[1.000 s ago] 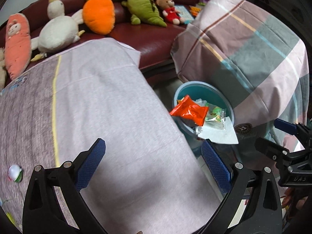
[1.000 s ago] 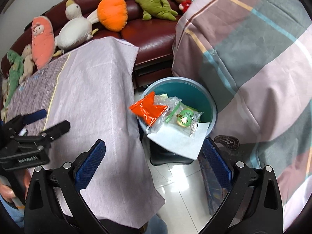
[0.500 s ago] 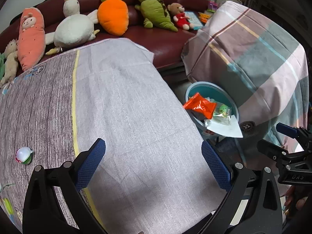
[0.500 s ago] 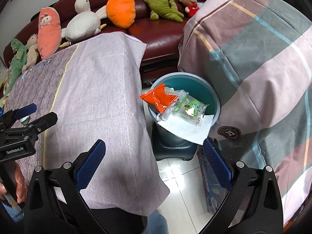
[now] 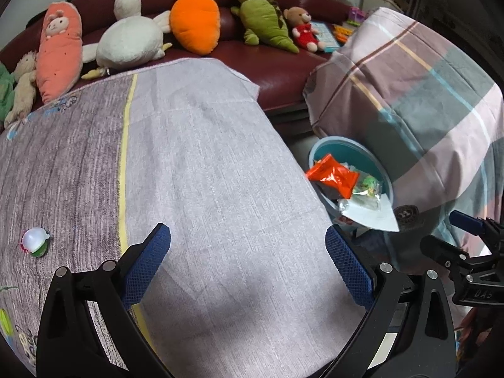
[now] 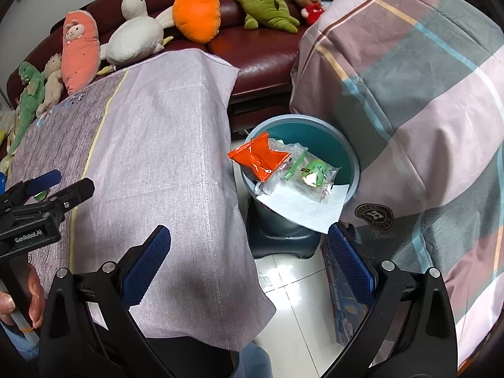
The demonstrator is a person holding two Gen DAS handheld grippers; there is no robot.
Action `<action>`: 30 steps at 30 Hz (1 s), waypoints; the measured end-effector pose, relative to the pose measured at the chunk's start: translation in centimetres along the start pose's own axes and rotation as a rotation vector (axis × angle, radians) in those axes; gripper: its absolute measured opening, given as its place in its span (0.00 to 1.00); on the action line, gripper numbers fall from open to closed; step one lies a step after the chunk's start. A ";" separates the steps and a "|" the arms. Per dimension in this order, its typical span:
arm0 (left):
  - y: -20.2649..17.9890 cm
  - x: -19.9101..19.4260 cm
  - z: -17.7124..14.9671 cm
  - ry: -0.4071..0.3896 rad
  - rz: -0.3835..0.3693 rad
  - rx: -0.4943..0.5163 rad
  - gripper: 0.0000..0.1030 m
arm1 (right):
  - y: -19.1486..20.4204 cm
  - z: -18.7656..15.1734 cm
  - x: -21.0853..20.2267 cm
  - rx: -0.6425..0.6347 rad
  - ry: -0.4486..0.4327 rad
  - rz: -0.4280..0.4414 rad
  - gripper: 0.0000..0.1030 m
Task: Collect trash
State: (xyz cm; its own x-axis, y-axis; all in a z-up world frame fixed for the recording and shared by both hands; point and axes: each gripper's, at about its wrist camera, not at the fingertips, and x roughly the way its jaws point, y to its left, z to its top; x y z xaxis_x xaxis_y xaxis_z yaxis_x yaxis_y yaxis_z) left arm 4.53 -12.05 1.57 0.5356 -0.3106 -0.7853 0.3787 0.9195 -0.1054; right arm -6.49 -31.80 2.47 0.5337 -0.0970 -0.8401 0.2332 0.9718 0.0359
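Near the left edge of the cloth-covered table [image 5: 204,163], a small white-and-green ball [image 5: 34,241] lies alone, clear only in the left wrist view. Both the left gripper [image 5: 249,261] and the right gripper [image 6: 249,261] stand wide open, holding nothing. Only the right wrist view shows the whole teal bin [image 6: 343,154] beside the table's right edge, with its orange wrapper [image 6: 260,157], clear packet [image 6: 310,173] and paper sheet [image 6: 302,208]; its contents underneath are hidden.

Matt woven tablecloth [image 5: 204,163]; glossy leather sofa [image 6: 261,60]; shiny plastic orange wrapper [image 6: 260,157]; smooth plastic teal bin [image 6: 343,154]; matt paper sheet [image 6: 302,204].
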 end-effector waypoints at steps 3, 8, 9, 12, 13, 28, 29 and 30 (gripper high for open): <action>-0.1 0.2 -0.2 -0.005 0.009 0.008 0.96 | -0.1 0.0 0.5 0.010 0.011 0.000 0.93; -0.2 0.8 -0.5 0.000 0.027 0.022 0.96 | -0.2 0.1 1.3 0.015 0.023 0.004 0.93; -0.2 1.0 -0.6 0.003 0.031 0.024 0.96 | -0.2 0.1 1.4 0.016 0.026 0.007 0.93; -0.1 1.4 -0.6 0.010 0.033 0.023 0.96 | -0.1 0.2 1.9 0.018 0.032 0.010 0.93; 0.0 1.6 -0.6 0.013 0.034 0.024 0.96 | -0.2 0.3 2.1 0.018 0.034 0.011 0.93; 0.7 3.0 -0.8 0.029 0.055 0.023 0.96 | -0.6 0.8 4.0 0.042 0.061 0.019 0.93; 0.7 3.1 -0.8 0.029 0.058 0.024 0.96 | -0.6 0.8 4.1 0.042 0.062 0.019 0.93; 0.7 3.2 -0.8 0.029 0.061 0.026 0.96 | -0.6 0.8 4.1 0.042 0.063 0.019 0.93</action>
State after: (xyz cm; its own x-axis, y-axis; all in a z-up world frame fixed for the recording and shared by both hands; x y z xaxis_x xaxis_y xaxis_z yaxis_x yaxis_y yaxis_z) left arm 5.92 -12.17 -1.48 0.5364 -0.2468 -0.8071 0.3656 0.9298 -0.0414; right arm -3.77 -32.90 -0.60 0.4869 -0.0633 -0.8712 0.2580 0.9633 0.0742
